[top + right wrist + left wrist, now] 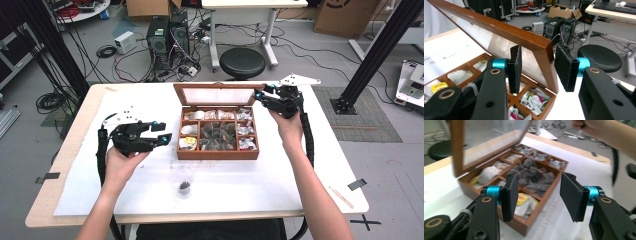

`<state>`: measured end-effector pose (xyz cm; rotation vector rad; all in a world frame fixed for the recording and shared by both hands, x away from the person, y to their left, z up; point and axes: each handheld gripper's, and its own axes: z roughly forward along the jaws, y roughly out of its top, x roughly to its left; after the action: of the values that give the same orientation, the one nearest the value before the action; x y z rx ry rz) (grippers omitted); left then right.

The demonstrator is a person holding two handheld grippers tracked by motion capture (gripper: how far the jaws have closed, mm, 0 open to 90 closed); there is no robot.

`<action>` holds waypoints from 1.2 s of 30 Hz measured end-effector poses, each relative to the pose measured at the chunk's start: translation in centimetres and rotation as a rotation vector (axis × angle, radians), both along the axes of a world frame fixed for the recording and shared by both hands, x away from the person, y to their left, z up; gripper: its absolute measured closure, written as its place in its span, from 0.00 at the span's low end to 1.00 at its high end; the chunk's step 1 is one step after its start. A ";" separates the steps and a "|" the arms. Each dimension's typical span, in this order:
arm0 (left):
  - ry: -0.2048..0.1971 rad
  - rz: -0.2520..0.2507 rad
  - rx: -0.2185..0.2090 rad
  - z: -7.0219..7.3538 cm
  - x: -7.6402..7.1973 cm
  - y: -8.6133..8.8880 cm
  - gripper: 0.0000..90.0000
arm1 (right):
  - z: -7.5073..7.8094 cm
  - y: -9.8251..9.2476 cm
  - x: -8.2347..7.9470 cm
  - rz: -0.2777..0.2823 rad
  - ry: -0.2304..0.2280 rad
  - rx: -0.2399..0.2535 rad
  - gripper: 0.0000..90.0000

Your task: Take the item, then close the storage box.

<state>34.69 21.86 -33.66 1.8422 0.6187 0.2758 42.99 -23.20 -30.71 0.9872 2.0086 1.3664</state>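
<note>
1. Right gripper [536, 67], at the far right corner of the brown wooden compartment box [218, 153], has its jaws closed on the side rail of the glass-paned wooden lid [541, 50], holding it raised and tilted.
2. Left gripper [539, 195] hangs just beside the box's left front corner, jaws wide apart with nothing between the pads.
3. That box sits mid-table on the white table sheet [125, 192], its compartments filled with wrapped tea bags [218, 135].
4. Clear plastic cup [182, 182] stands near the box's front wall, apart from it.
</note>
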 end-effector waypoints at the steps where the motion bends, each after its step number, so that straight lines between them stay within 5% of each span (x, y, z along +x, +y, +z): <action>1: -0.006 0.016 0.001 0.0 0.1 0.1 0.53 | 0.0 0.0 0.0 0.000 0.000 0.000 0.66; 15: -0.047 0.140 -0.009 -0.4 0.8 2.2 0.44 | 0.0 0.0 0.0 0.003 0.000 -0.004 0.66; 36: -0.056 0.170 -0.029 -0.6 0.5 3.0 0.42 | 0.0 0.0 0.0 0.003 0.003 -0.003 0.66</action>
<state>35.22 24.85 -34.23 1.7509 0.7378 0.4269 42.96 -23.23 -30.68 0.9853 2.0150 1.3638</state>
